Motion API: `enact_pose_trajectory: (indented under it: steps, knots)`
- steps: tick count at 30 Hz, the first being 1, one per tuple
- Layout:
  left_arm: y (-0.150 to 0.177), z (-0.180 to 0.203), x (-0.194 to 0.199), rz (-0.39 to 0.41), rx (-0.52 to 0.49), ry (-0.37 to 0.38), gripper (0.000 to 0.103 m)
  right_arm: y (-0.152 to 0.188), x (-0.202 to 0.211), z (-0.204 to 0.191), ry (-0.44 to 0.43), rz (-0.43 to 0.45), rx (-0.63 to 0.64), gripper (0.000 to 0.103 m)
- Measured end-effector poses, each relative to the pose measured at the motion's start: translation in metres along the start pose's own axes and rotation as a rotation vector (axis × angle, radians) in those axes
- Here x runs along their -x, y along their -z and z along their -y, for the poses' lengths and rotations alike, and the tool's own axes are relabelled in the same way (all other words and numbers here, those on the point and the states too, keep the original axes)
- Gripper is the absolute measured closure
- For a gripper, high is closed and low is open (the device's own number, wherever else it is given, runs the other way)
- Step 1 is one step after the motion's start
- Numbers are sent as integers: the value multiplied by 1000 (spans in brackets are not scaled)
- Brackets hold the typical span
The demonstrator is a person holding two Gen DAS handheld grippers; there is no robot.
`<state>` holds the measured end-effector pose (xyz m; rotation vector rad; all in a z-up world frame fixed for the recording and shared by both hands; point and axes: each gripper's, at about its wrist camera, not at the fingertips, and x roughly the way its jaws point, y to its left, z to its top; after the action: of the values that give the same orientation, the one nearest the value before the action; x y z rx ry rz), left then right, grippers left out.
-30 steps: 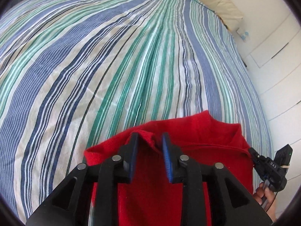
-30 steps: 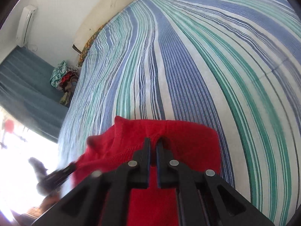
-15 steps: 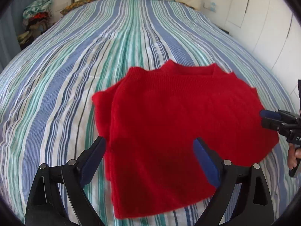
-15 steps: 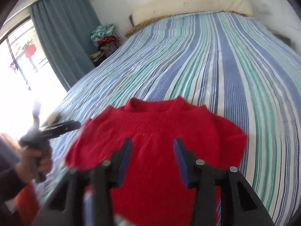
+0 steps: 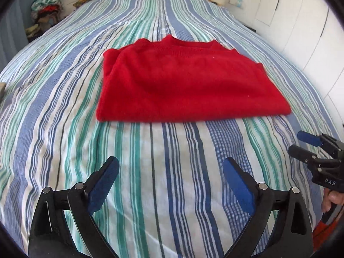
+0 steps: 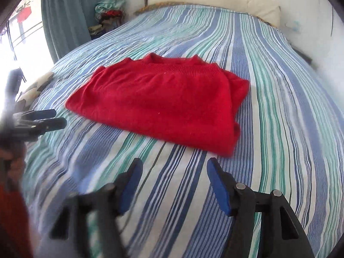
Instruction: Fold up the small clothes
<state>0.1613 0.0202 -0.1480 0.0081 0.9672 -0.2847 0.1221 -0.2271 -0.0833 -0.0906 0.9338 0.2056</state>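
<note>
A red knit sweater (image 5: 185, 81) (image 6: 163, 101) lies folded into a flat rectangle on the striped bed, neckline toward the far side. My left gripper (image 5: 171, 163) hangs over bare sheet on the near side of it, jaws wide and still opening, nothing between them. My right gripper (image 6: 174, 164) is also short of the sweater's near edge, its jaws opening and empty. Each gripper shows in the other's view: the right gripper (image 5: 297, 142) at the right edge, the left gripper (image 6: 59, 118) blurred at the left. Neither touches the sweater.
The blue, green and white striped bedcover (image 5: 64, 129) fills both views. A pillow (image 6: 215, 0) lies at the headboard. A pile of clothes (image 6: 109, 10) and a grey-blue curtain (image 6: 64, 10) stand at the far left, white cupboard doors (image 5: 301, 32) on the right.
Both grippers let go of the red sweater, opened and drew back toward the near side of the bed. The sweater now lies folded ahead of them.
</note>
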Motion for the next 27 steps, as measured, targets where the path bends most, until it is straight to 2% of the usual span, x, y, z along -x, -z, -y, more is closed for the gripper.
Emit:
enact_pose_trajectory:
  steps: [3,6,7,12,27]
  knots:
    - [24,10,-21,-8,-28,-70,4,31,-15,-16,31,-50,-87,40]
    - [40,16,-25,63,-68,-106,1,59,-23,-23,103,-5,-127,26]
    - [41,18,-25,63,-69,-116,1,62,-24,-24,124,9,-131,24]
    - [39,16,-26,64,-65,-110,1,69,-27,-26,177,24,-125,13]
    - [43,20,-25,71,-77,-124,1,67,-30,-28,204,22,-124,10]
